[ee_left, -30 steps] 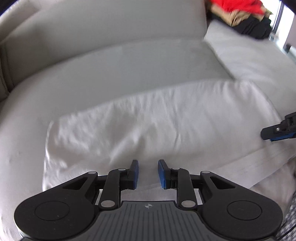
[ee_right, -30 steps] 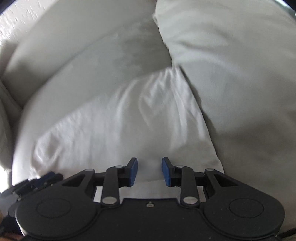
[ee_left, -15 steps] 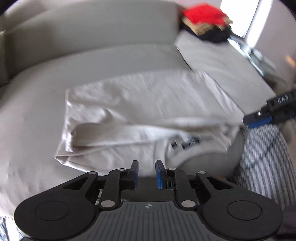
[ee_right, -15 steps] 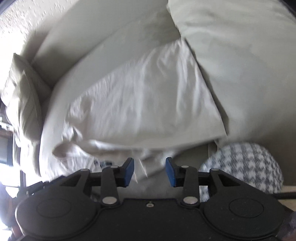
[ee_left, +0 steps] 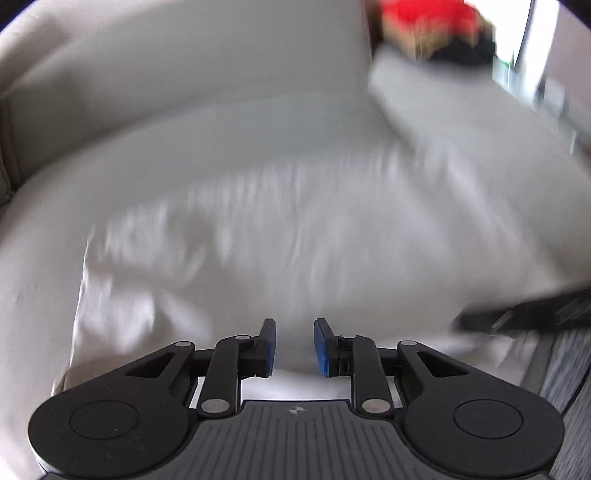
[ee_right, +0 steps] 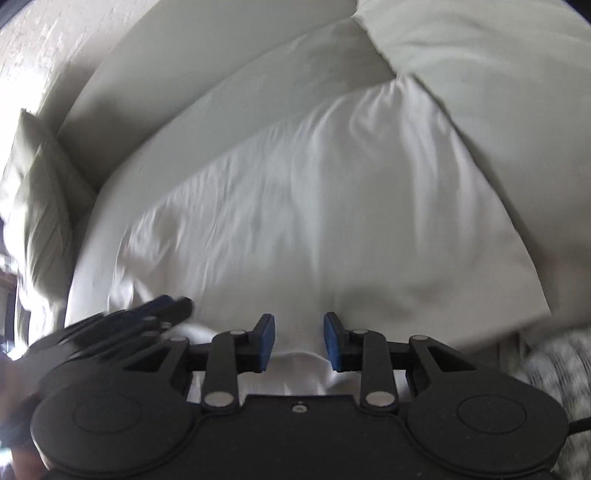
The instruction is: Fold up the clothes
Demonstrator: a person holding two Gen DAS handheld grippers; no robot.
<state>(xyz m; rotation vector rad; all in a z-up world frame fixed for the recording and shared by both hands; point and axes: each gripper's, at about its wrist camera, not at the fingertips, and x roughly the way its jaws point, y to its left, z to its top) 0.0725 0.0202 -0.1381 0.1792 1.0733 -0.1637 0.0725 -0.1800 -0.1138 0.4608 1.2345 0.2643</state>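
Note:
A white folded garment (ee_left: 280, 236) lies flat on a pale sofa seat; it also shows in the right wrist view (ee_right: 314, 221). My left gripper (ee_left: 294, 347) is open and empty, its blue pads over the garment's near edge. My right gripper (ee_right: 298, 341) is open and empty over the same near edge, further right. The right gripper shows blurred at the right of the left wrist view (ee_left: 524, 314); the left gripper shows blurred at the left of the right wrist view (ee_right: 147, 317). The left wrist view is motion-blurred.
The sofa backrest (ee_left: 184, 74) runs behind the garment. A second seat cushion (ee_right: 498, 74) lies to the right. A pile of red, tan and black clothes (ee_left: 436, 29) sits at the far right. A pillow (ee_right: 33, 206) leans at the left. Checked fabric (ee_right: 557, 362) is at the lower right.
Both grippers pulled back from the garment half a second ago and have now come forward and low over its near edge again. Both sets of jaws stand wider apart than before.

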